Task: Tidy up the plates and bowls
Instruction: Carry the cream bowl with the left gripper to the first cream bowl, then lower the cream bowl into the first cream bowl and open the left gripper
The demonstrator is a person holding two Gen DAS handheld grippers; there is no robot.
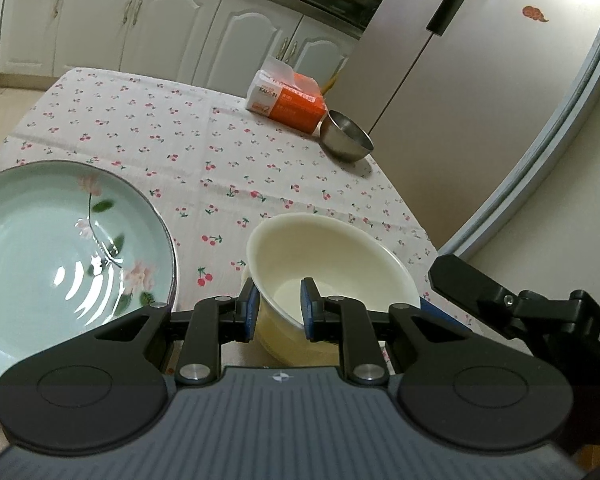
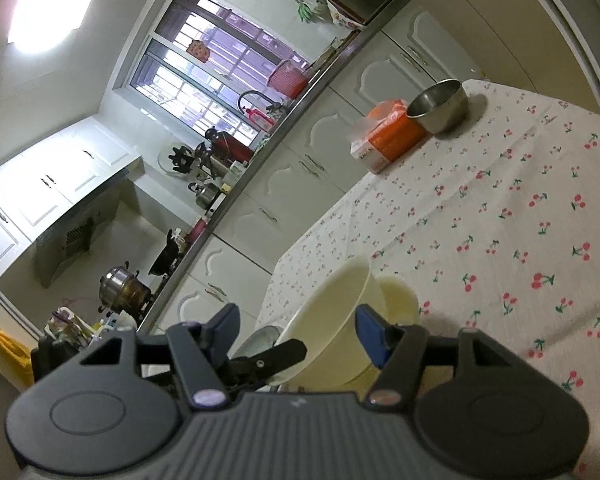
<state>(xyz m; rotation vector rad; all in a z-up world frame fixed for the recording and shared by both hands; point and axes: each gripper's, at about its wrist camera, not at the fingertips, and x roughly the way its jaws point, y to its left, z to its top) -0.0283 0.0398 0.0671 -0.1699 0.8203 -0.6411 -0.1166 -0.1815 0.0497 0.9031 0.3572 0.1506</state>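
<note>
Where cabinets (image 1: 100, 20) line kitchen, cherry-print tablecloth (image 1: 180, 132) covers table.

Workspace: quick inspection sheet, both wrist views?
Surface: table, cherry-print cloth.
Job's things: cream bowl near front edge; green plate to its left; steel bowl at far edge.
Clutter: tissue box beside steel bowl.
Grippers: left gripper straddles cream bowl's near rim, one finger inside, one outside; right gripper open beside it.
Cables: nothing seen.
Surroundings: cabinets, fridge, window.

bright ceiling light (image 2: 50, 16) | plate (image 1: 60, 248) glare | fisheye edges warped
</note>
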